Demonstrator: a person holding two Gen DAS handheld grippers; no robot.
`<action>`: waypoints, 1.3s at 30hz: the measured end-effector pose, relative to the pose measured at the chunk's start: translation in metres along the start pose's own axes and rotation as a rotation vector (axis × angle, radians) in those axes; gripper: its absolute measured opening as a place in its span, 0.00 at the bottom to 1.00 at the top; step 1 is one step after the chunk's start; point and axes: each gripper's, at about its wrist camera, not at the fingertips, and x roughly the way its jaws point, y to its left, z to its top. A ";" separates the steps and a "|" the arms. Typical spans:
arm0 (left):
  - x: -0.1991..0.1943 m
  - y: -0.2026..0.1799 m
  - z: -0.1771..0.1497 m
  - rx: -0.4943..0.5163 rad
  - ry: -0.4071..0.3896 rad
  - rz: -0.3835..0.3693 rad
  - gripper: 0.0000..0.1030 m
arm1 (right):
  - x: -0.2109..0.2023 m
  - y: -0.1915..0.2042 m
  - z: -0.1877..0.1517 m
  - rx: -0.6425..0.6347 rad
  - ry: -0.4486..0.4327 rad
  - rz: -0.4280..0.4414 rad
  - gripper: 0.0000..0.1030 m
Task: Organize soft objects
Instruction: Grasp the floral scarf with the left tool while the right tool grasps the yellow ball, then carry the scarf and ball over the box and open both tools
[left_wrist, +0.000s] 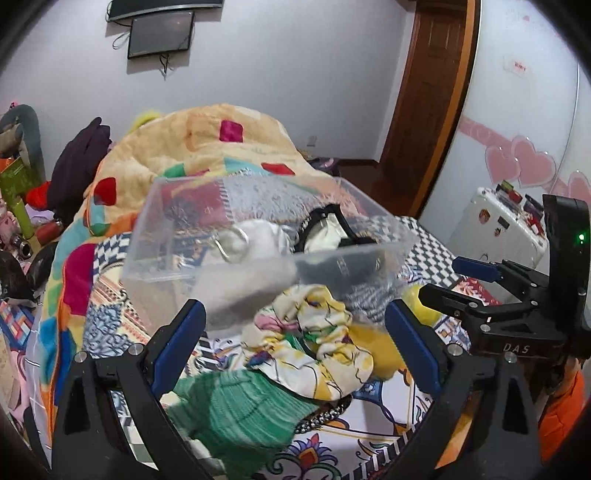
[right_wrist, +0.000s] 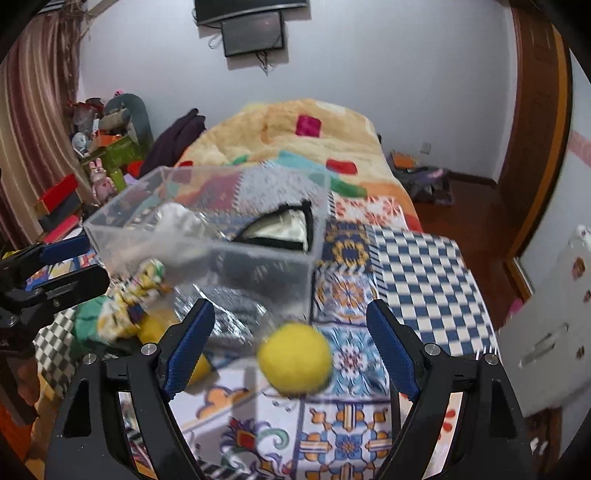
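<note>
A clear plastic box stands on the bed; it holds a grey-white cloth and a black-trimmed white item. In front of it lie a floral yellow scrunched cloth, a green knitted piece and a yellow soft item. My left gripper is open above this pile. In the right wrist view the box stands ahead and a yellow felt ball lies on the sheet between the fingers of my open right gripper. The right gripper also shows in the left wrist view.
A bunched patchwork blanket fills the far half of the bed. A white suitcase stands at the right, a wooden door beyond it. Boxes and toys crowd the left floor.
</note>
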 end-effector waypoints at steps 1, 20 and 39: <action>0.002 0.000 -0.002 0.003 0.006 0.004 0.96 | 0.002 -0.003 -0.003 0.016 0.010 0.009 0.80; 0.012 0.002 -0.024 0.015 0.072 -0.067 0.36 | 0.009 -0.011 -0.027 0.064 0.073 0.075 0.42; -0.035 0.010 -0.018 0.003 -0.058 -0.061 0.05 | -0.030 -0.006 -0.009 0.053 -0.056 0.089 0.41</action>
